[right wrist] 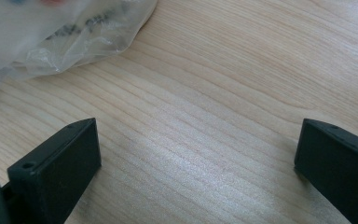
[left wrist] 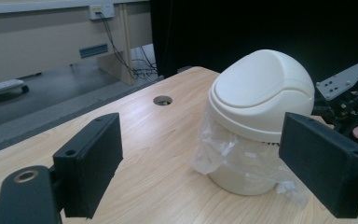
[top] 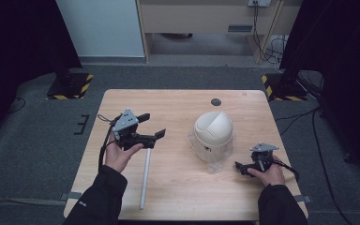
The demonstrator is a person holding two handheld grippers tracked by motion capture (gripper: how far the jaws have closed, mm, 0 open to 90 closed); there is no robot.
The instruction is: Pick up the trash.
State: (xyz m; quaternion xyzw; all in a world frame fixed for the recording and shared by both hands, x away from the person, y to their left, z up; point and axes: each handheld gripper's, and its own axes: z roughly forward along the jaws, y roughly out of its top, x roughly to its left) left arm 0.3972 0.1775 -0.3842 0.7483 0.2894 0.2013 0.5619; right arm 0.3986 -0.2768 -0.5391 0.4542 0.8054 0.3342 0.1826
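- Two grippers are in play, both empty: the left gripper [top: 151, 125] hangs above the worktop [top: 178, 192] at about 9 o'clock from the bin, jaws spread wide with nothing between them; the right gripper [top: 242, 167] rests low on the wood at about 4 o'clock from the bin, jaws likewise apart over bare grain.
- Nearest the person, a grey rod [top: 145, 178] lies flat on the worktop, running toward 12 o'clock, just below the left hand [top: 118, 154] and apart from the bin.
- Right of centre stands the bin [top: 213, 136], upright: a small cream plastic tub with a domed swing lid [left wrist: 261, 91].
- A clear liner [left wrist: 223, 149] is caught under the lid and hangs crumpled down the outside, its edge spilling onto the wood toward 6 o'clock.
- What lies inside the bin I cannot tell; the lid covers it.
- Handling, as I judge it: the bin looks light, stiff and smooth, so it may slide or tip if pushed high on the dome. The lid likely pivots and gives no firm hold.
- Better hold: the straight wall below the lid, or a pinch on the soft, slippery liner while the other gripper steadies the tub.
- Beyond the bin, at 12 o'clock, a dark cable hole [top: 216, 101] sits in the worktop.
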